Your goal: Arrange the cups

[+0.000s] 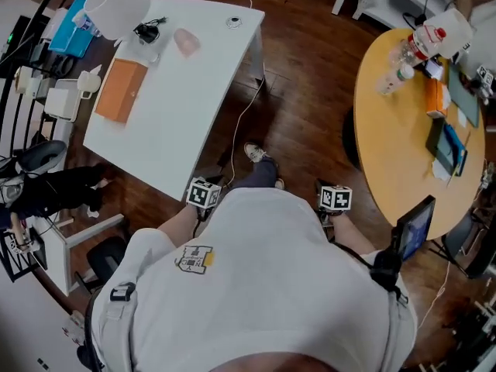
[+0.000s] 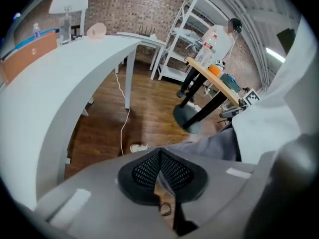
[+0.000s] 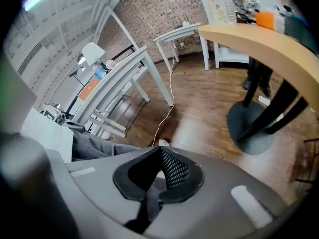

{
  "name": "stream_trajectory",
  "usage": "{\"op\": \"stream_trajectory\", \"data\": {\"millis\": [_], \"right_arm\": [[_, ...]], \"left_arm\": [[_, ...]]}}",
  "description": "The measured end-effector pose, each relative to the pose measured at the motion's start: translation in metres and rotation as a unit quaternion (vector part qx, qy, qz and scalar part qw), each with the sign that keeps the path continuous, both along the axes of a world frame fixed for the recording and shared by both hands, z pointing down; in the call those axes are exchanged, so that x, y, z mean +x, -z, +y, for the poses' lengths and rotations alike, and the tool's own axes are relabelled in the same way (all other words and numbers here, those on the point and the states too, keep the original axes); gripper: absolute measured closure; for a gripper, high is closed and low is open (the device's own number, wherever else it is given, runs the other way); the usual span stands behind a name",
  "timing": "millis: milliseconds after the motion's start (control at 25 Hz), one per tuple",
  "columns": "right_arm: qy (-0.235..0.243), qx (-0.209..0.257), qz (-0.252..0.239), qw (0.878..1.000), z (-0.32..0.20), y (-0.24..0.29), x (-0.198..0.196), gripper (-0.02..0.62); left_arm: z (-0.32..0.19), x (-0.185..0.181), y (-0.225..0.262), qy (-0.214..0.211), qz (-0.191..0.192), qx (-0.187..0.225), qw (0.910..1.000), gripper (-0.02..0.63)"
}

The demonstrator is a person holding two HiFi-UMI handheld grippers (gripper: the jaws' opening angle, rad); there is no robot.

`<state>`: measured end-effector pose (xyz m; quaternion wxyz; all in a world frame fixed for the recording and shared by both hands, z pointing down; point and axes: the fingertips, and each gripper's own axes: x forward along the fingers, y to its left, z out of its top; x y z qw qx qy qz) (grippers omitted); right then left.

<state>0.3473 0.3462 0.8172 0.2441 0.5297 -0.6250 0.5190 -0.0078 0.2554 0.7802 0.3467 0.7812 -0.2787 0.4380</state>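
Cups are not yet touched: what looks like a pink cup is seen on the table, well ahead of the left gripper and right gripper. Both are held closed and empty. An approach with opened jaws is called for next.

Wood floor open between white table and round table

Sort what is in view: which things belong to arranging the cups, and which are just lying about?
Job: pink cup, as it seems, on the white table; left tongs and right tongs, both shut, empty.
Lying about: orange box, white lamp, bottles on the round table, tablet.
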Motion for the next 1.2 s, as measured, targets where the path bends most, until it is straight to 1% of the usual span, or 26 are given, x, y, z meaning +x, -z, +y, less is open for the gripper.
{"op": "stream_trajectory", "data": {"millis": [120, 240, 360, 440, 560, 640, 720, 800, 880, 920, 1040, 1120, 1200], "right_arm": [[0.053, 0.006, 0.017, 0.998, -0.066, 0.018, 0.011, 0.595], [0.1, 0.017, 0.04, 0.994, -0.141, 0.036, 0.019, 0.595], [0.129, 0.046, 0.053, 0.989, -0.212, 0.053, 0.012, 0.595], [0.153, 0.076, 0.052, 0.984, -0.256, 0.069, -0.001, 0.595], [0.204, 0.128, 0.046, 0.97, -0.316, 0.101, -0.032, 0.595], [0.244, 0.164, 0.04, 0.955, -0.354, 0.123, -0.061, 0.595], [0.281, 0.2, 0.033, 0.938, -0.39, 0.145, -0.092, 0.595], [0.322, 0.24, 0.031, 0.915, -0.424, 0.166, -0.123, 0.595], [0.371, 0.284, 0.038, 0.883, -0.455, 0.187, -0.155, 0.595], [0.397, 0.306, 0.044, 0.864, -0.469, 0.197, -0.171, 0.595], [0.473, 0.367, 0.061, 0.799, -0.508, 0.218, -0.217, 0.595], [0.513, 0.4, 0.074, 0.756, -0.532, 0.227, -0.244, 0.594], [0.546, 0.424, 0.09, 0.717, -0.555, 0.228, -0.265, 0.594]], "left_arm": [[-0.044, 0.022, 0.013, 0.026, 0.039, 0.018, 0.9988, 0.606], [-0.088, 0.034, 0.031, 0.049, 0.082, 0.037, 0.9947, 0.606], [-0.122, 0.034, 0.057, 0.063, 0.113, 0.07, 0.9891, 0.606], [-0.141, 0.03, 0.073, 0.087, 0.129, 0.092, 0.9834, 0.606], [-0.164, 0.022, 0.098, 0.146, 0.153, 0.123, 0.9697, 0.606], [-0.179, 0.015, 0.107, 0.18, 0.158, 0.14, 0.9608, 0.606], [-0.191, 0.009, 0.109, 0.208, 0.157, 0.149, 0.9538, 0.606], [-0.199, 0.005, 0.109, 0.231, 0.153, 0.153, 0.9485, 0.606], [-0.205, 0.001, 0.106, 0.256, 0.145, 0.155, 0.9432, 0.606], [-0.207, -0.002, 0.104, 0.27, 0.139, 0.156, 0.9398, 0.606], [-0.222, -0.015, 0.103, 0.319, 0.119, 0.164, 0.9259, 0.606], [-0.238, -0.025, 0.102, 0.35, 0.101, 0.169, 0.916, 0.606], [-0.253, -0.032, 0.101, 0.376, 0.084, 0.172, 0.9065, 0.606]]}}
